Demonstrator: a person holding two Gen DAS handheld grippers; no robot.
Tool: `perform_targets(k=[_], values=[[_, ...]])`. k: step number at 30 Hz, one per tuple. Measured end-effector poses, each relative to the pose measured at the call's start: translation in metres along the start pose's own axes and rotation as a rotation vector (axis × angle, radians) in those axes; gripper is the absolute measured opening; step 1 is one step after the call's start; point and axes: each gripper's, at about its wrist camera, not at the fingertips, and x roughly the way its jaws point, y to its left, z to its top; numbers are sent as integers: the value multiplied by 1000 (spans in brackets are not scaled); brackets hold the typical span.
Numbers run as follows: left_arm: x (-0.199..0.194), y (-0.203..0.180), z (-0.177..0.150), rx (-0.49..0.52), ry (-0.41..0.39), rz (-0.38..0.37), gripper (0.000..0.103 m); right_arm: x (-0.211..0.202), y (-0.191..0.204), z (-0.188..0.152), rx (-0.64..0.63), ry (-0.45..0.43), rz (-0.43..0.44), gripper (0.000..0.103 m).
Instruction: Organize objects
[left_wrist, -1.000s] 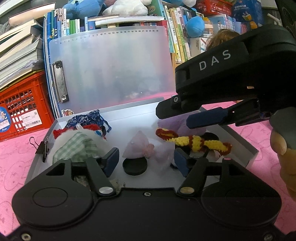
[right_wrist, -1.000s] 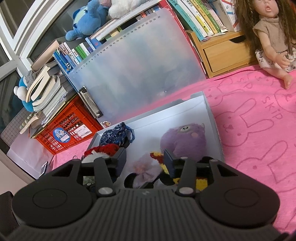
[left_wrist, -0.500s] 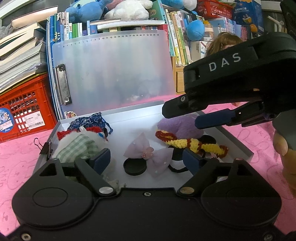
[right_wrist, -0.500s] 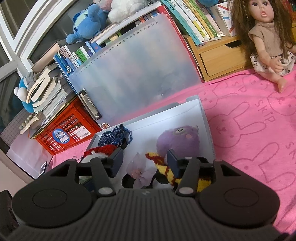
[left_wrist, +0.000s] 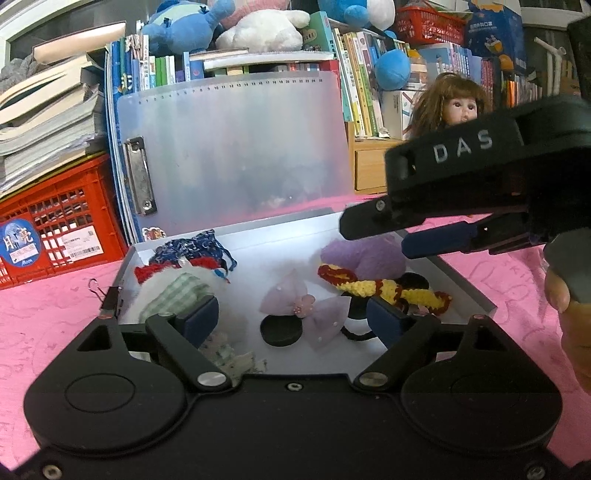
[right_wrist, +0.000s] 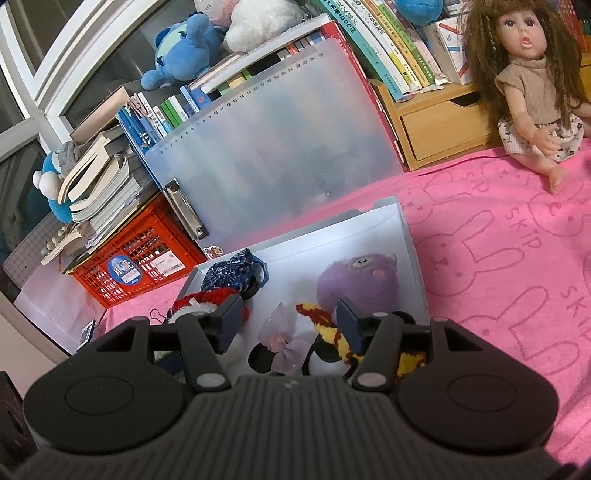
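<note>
A shallow grey box (left_wrist: 469, 284) (right_wrist: 410, 236) lies open on the pink cloth, its frosted lid (left_wrist: 236, 155) (right_wrist: 273, 147) standing upright behind it. Inside lie a pale pink bow (left_wrist: 306, 308) (right_wrist: 280, 338), a purple plush (left_wrist: 362, 254) (right_wrist: 358, 280), a yellow and red knitted piece (left_wrist: 384, 288) (right_wrist: 321, 317), a blue patterned pouch (left_wrist: 192, 247) (right_wrist: 232, 273), a white plush with checked cloth (left_wrist: 173, 291) and a black disc (left_wrist: 280, 330). My left gripper (left_wrist: 291, 319) is open and empty above the box's near edge. My right gripper (right_wrist: 290, 319) is open and empty above the box; it shows from the side in the left wrist view (left_wrist: 417, 230).
A red crate (left_wrist: 55, 229) (right_wrist: 140, 262) and stacked books stand at the left. A doll (right_wrist: 528, 85) (left_wrist: 454, 107) sits at the right by a wooden drawer unit (right_wrist: 439, 125). Books and plush toys fill the shelf behind. A binder clip (left_wrist: 107, 299) lies by the box's left wall.
My left gripper has opened, let go of the pink bow and drawn back and up. The bow now lies in the box. My right gripper has risen and opened a little wider.
</note>
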Motion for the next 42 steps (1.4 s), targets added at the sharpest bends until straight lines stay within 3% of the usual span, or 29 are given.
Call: perform_targets(k=[16,29,42], values=[[-25,27,-3,-53,19,61,89,-16,10,-7,-56,-17,-22,73],[-56,48,-8,-143,10,53,93,-39,17,-18,-100,-49,-50,74],[-90,47,-34,-179,29,82,101,-66,30,-55,-169,-84,-131,78]])
